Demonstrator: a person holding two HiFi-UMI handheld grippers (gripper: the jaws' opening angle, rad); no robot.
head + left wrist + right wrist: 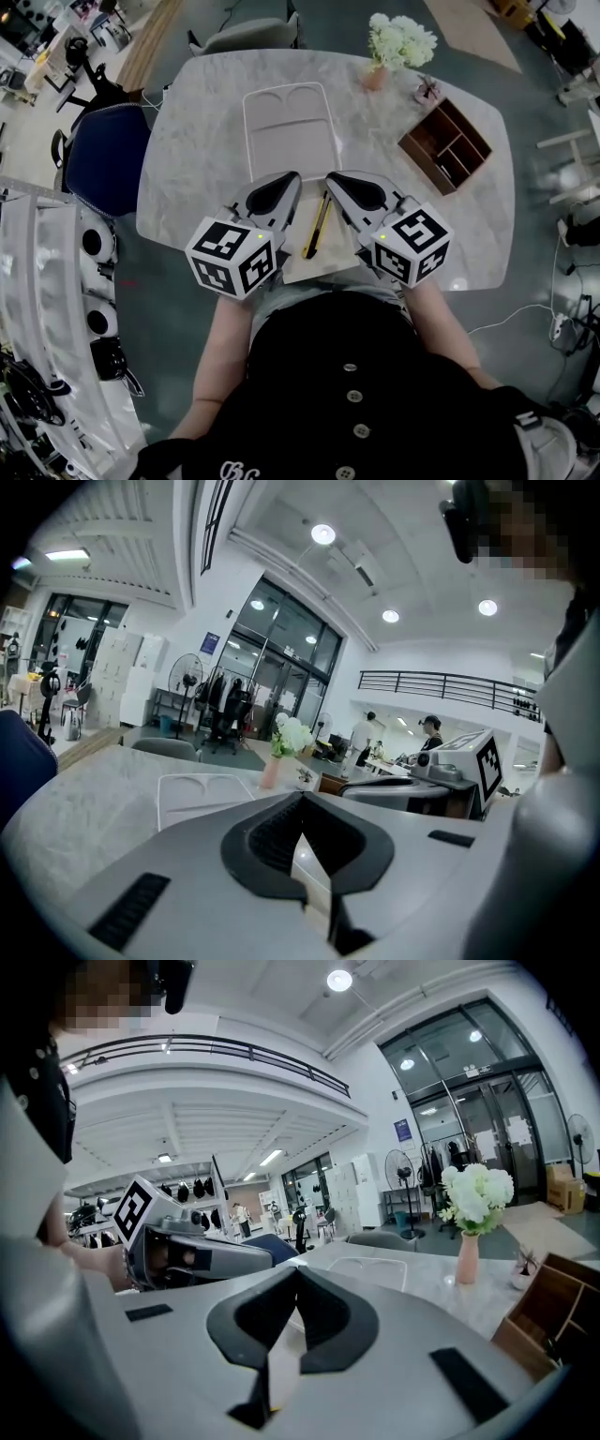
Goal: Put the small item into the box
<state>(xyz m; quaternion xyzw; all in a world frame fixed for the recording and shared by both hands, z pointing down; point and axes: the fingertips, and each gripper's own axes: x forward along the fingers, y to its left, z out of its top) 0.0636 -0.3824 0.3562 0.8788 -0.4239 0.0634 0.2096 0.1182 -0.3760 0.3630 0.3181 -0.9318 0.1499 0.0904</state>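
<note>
Task not begun, on this evidence: the small item (pixel 317 225), a slim yellow-and-black piece, lies on a pale sheet (pixel 330 264) on the bench (pixel 187 141), between your two pairs of jaws and touched by neither. The box (pixel 446 145) stands well ahead of the right jaws and off to their right, with nothing visible in its compartments. Your left gripper (pixel 293 178) and right gripper (pixel 333 178) are both clenched on nothing, so pick-up, carry and release all remain; count two grippers, one small item, one sheet, one box, one tray (pixel 291 131) straight ahead of the jaws, and one vase of flowers (pixel 394 47).
</note>
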